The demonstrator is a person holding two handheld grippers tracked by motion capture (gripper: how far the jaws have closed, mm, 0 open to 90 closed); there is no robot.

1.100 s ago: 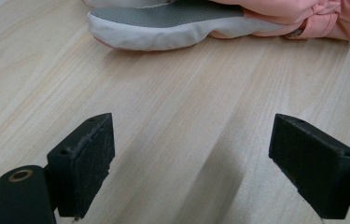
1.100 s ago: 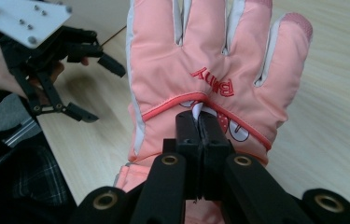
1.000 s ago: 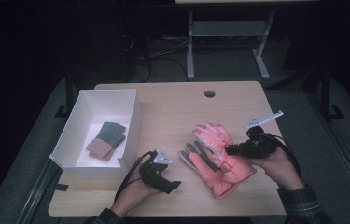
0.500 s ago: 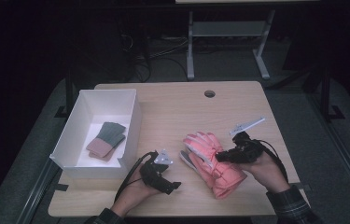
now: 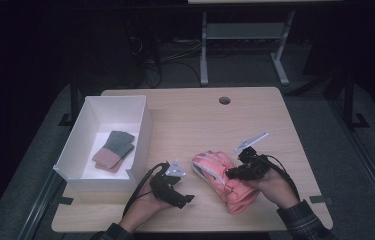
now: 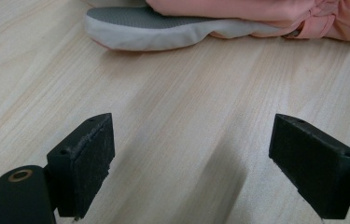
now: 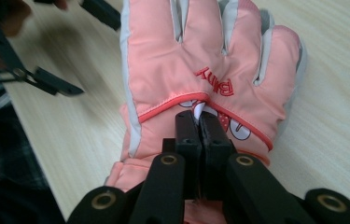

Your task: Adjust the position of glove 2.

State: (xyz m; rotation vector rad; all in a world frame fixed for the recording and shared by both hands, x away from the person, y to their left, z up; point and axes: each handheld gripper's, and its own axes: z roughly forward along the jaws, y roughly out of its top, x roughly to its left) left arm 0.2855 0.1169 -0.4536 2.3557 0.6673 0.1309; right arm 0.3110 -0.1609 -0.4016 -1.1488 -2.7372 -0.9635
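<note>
Pale wood desk (image 5: 185, 125) carries everything. White box (image 5: 142, 131) at 9 o'clock, small gloves inside. Pink glove (image 5: 227, 182) flat at 5 o'clock. Right gripper (image 7: 199, 122) clamped tight, pinching fold of glove's back. Left gripper (image 6: 191, 154) just beside glove's fingertips, wide apart over bare wood, holding nothing.

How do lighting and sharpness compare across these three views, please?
High view: dark surround, lit table, slightly soft. Left gripper view: bright, soft shadows under the open left gripper. Right gripper view: pink glove sharp, the right gripper clamped on it, left edge dim and blurred.
</note>
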